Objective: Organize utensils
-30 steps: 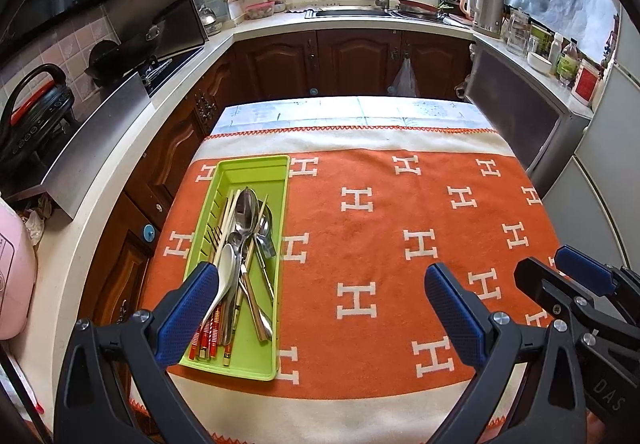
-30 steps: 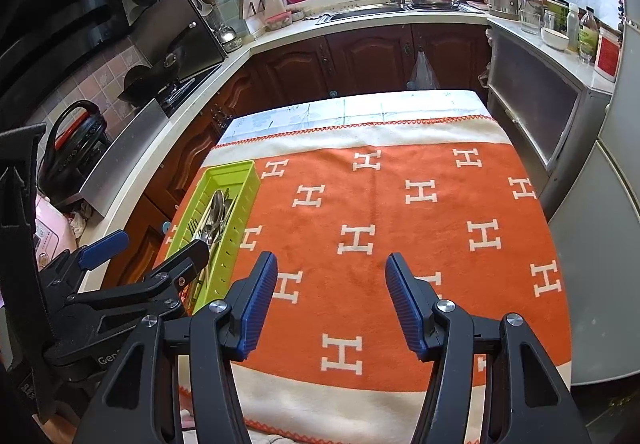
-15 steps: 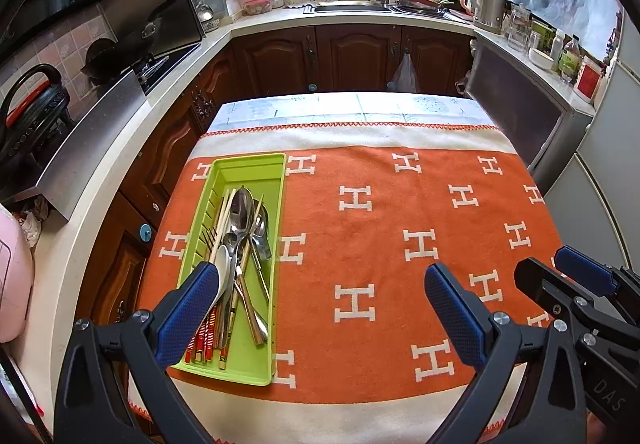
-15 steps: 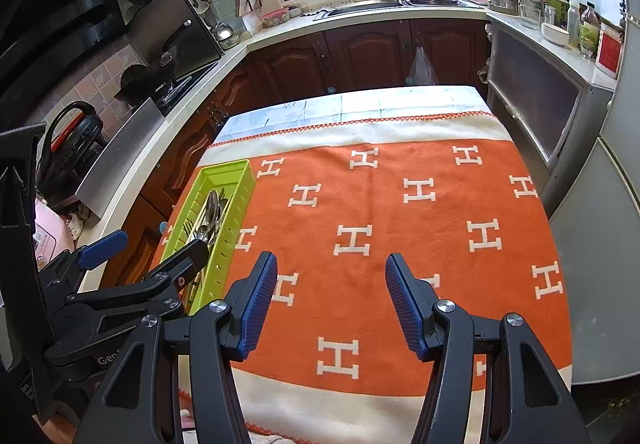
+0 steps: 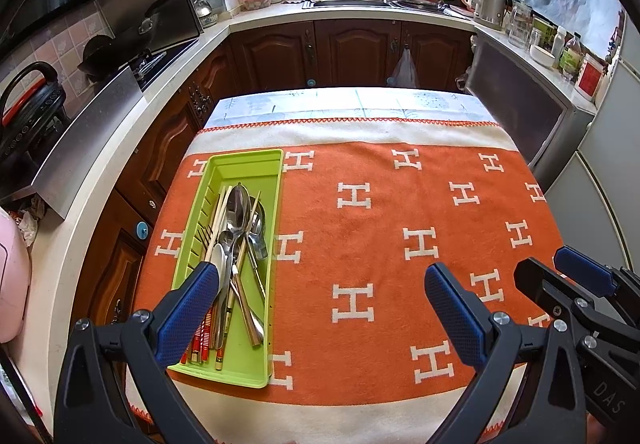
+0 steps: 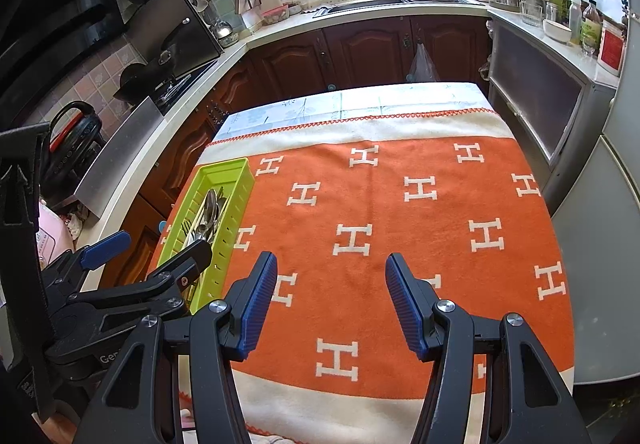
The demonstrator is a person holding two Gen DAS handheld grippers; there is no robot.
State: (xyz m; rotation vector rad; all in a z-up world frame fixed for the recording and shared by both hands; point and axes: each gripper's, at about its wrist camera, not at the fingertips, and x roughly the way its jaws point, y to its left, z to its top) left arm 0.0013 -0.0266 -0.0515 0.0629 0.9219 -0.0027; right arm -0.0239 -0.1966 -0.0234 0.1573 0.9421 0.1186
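Left-wrist view crept slightly back from the table: green tray [image 5: 256,163] and orange cloth [image 5: 360,203] sit a bit higher in frame than a second ago. Nothing on the table moved.

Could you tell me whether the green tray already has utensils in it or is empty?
It has utensils in it: the green tray holds a loose, overlapping pile of spoons, forks and chopsticks.

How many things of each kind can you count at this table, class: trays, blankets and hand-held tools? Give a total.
Green tray: 1
Orange blanket: 1
Tools: 2 (left tool, right tool)
Total: 4
The utensils in the tray overlap too much to count.
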